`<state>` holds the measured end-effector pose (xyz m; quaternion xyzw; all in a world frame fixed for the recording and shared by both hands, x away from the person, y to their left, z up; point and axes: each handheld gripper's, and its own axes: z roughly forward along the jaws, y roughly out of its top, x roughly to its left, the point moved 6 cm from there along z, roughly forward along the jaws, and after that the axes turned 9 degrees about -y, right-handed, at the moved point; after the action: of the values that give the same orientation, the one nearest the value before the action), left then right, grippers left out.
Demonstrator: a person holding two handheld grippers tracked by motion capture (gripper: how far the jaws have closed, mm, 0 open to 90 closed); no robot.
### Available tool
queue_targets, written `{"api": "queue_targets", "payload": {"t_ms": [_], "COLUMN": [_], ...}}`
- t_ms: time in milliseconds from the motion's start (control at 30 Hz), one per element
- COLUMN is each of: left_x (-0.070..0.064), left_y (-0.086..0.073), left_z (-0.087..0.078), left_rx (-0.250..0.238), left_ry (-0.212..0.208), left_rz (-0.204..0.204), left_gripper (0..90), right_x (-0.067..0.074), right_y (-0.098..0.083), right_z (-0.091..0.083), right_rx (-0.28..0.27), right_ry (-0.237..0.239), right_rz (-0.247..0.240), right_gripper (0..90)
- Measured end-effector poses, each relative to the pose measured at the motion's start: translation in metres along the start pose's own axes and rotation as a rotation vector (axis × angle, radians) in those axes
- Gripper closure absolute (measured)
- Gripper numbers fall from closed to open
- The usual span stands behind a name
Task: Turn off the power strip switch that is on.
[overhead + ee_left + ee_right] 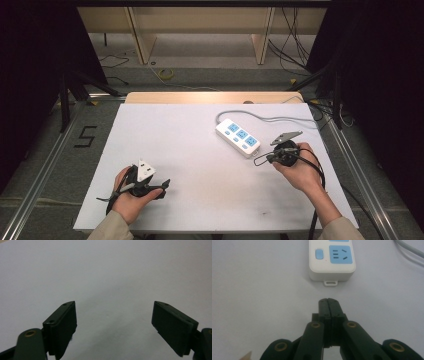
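White power strip (238, 138) with three blue socket faces is lying on the right half of the white table (190, 165), set at a slant, its grey cord (270, 119) curling off toward the table's far right edge. In the right gripper view the near end of the strip (332, 258) is showing one blue socket, a small blue button beside it and a little hanging tab on its end.

Just beside that end, apart from it, the right gripper (270, 158) is hovering in the person's right hand (300, 170); its jaws are pressed together with nothing between them, as the right gripper view is showing (329, 305), and they are pointing at the strip's tab. A grey three-cornered plate is sitting on top of it.

Well apart, near the table's front left, the left gripper (162, 187) is resting in the left hand (130, 197), aiming rightward across the bare surface. Its jaws are standing spread wide (113, 322) and are holding nothing, with plain white tabletop lying between and beyond them.
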<state>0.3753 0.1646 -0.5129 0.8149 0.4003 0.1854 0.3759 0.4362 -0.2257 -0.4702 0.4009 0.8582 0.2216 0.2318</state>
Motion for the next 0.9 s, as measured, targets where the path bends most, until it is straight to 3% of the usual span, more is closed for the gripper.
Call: {"api": "queue_targets", "payload": {"t_ms": [900], "left_x": [0.000], "left_y": [0.000], "left_z": [0.000], "left_rx": [-0.001], "left_ry": [0.002], "left_rz": [0.001], "left_gripper": [20.1], "right_x": [-0.005], "right_y": [0.019], "right_z": [0.008], "right_rx": [0.025], "right_ry": [0.002], "right_rz": [-0.010], "right_gripper": [90.0]}}
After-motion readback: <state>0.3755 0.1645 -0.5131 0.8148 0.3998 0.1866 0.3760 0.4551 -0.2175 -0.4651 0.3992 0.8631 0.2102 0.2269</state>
